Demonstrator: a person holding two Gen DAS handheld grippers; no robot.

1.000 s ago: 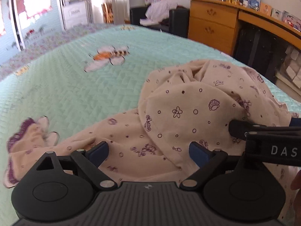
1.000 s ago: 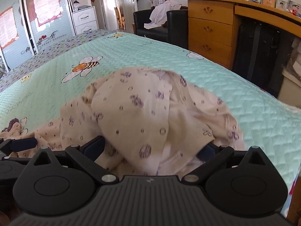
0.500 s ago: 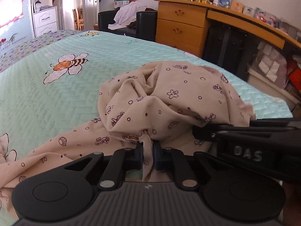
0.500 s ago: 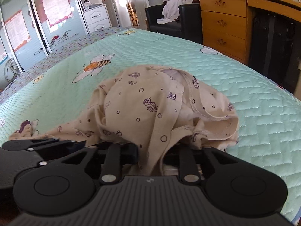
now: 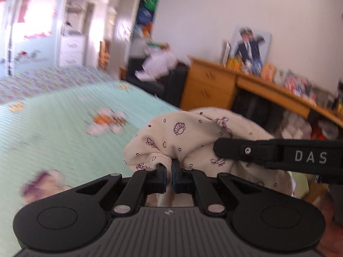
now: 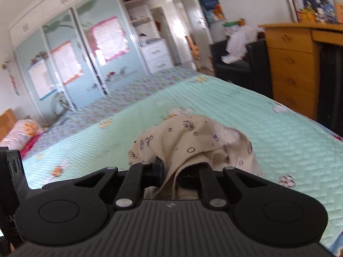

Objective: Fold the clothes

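A cream garment with a small purple print hangs bunched above the mint-green quilted bedspread. My left gripper is shut on a fold of it, and cloth spills over the pads. In the right wrist view the same garment drapes over my right gripper. Its jaws are closing, with a thick fold pinched between them and the right pad hidden under cloth. One black finger of the right gripper reaches in from the right, close beside the left one.
The bedspread stretches far ahead. A wooden dresser and desk run along the right side of the bed. A black armchair with white clothes stands beyond its far corner. Wardrobe doors and a pink pillow are at the left.
Both grippers went from wide open over the crumpled garment to closed on its folds. They then rose with it, and both views now tilt up and show more of the room.
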